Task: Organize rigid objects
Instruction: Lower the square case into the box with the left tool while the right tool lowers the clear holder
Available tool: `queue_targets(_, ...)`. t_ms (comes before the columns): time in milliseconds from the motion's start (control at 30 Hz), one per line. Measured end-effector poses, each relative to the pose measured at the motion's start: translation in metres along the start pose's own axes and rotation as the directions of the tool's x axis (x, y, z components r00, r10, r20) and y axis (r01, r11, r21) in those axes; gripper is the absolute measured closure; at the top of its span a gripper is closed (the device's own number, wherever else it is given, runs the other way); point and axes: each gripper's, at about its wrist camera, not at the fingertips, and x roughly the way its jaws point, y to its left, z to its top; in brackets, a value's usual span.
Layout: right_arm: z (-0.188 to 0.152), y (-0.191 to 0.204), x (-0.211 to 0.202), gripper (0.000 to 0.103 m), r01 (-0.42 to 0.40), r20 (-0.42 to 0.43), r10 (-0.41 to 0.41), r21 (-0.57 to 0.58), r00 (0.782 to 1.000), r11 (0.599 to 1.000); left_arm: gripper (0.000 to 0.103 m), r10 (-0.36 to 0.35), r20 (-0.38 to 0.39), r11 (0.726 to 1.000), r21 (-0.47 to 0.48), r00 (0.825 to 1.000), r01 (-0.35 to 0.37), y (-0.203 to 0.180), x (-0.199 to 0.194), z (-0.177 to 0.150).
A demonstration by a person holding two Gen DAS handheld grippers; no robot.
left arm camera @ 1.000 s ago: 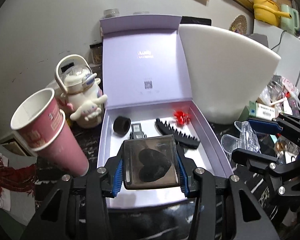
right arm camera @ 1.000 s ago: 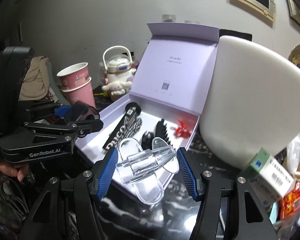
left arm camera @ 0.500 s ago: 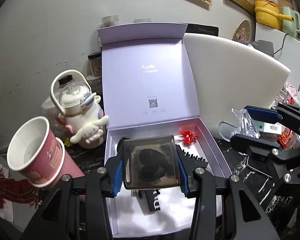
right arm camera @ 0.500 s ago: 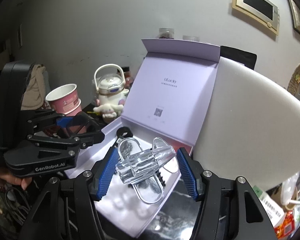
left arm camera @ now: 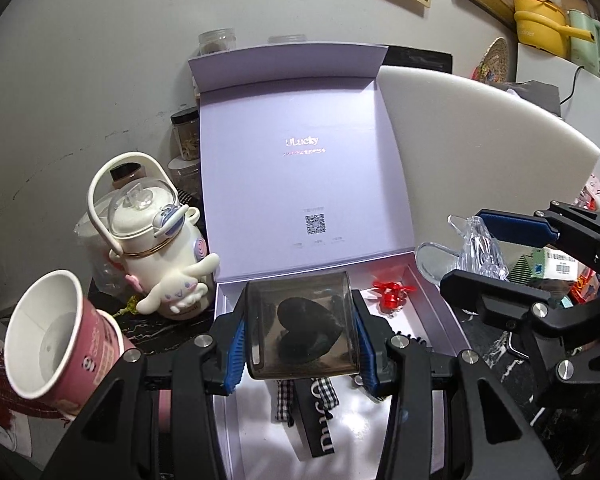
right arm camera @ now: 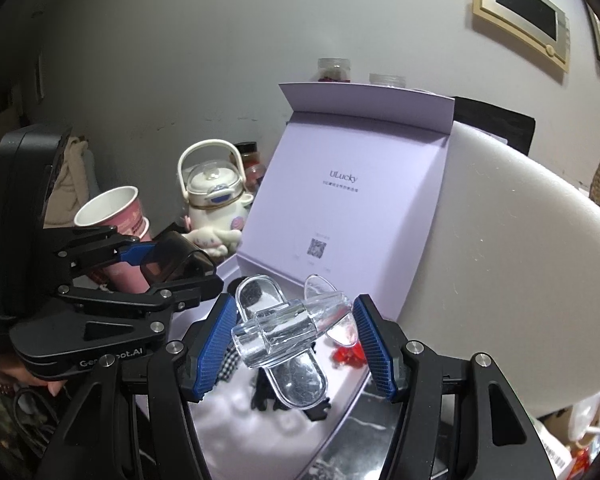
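My left gripper [left arm camera: 300, 344] is shut on a smoky translucent square case [left arm camera: 304, 312] with a black heart inside, held over the tray of an open lilac gift box [left arm camera: 432, 300]. My right gripper [right arm camera: 296, 344] is shut on a clear plastic claw clip [right arm camera: 292, 328], over the same tray near the upright lid [right arm camera: 352, 200]. In the tray lie a red clip [left arm camera: 392, 292], a black lettered band [left arm camera: 320, 420] and checked fabric [left arm camera: 284, 404]. The right gripper [left arm camera: 466, 250] also shows at the right of the left wrist view.
Stacked pink paper cups [left arm camera: 60, 344] and a white character kettle bottle [left arm camera: 156, 248] stand left of the box. A large white foam board [left arm camera: 480, 152] leans right of it. Small cartons [left arm camera: 556, 268] clutter the far right. Jars [left arm camera: 186, 136] stand behind, by the wall.
Both grippers have moved forward over the tray toward the lid, which now looms larger. Their holds on the case and the clear clip are the same.
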Motion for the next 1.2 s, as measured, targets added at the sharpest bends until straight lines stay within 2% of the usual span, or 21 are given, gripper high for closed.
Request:
queue_targets(400, -0.003, -0.004, 0.037, 0.042, 0.007, -0.050, -0.007, 0.015, 0.999, 1.000, 0.059, 0.012, -0.073, 1.000, -0.018, 0.997, -0.013, 0.012, 0.040, -0.009)
queue_targets(1200, -0.024, -0.016, 0.087, 0.042, 0.012, -0.176, -0.006, 0.030, 0.984, 0.999, 0.059, 0.036, -0.181, 0.999, 0.027, 0.983, -0.032, 0.000, 0.087, -0.017)
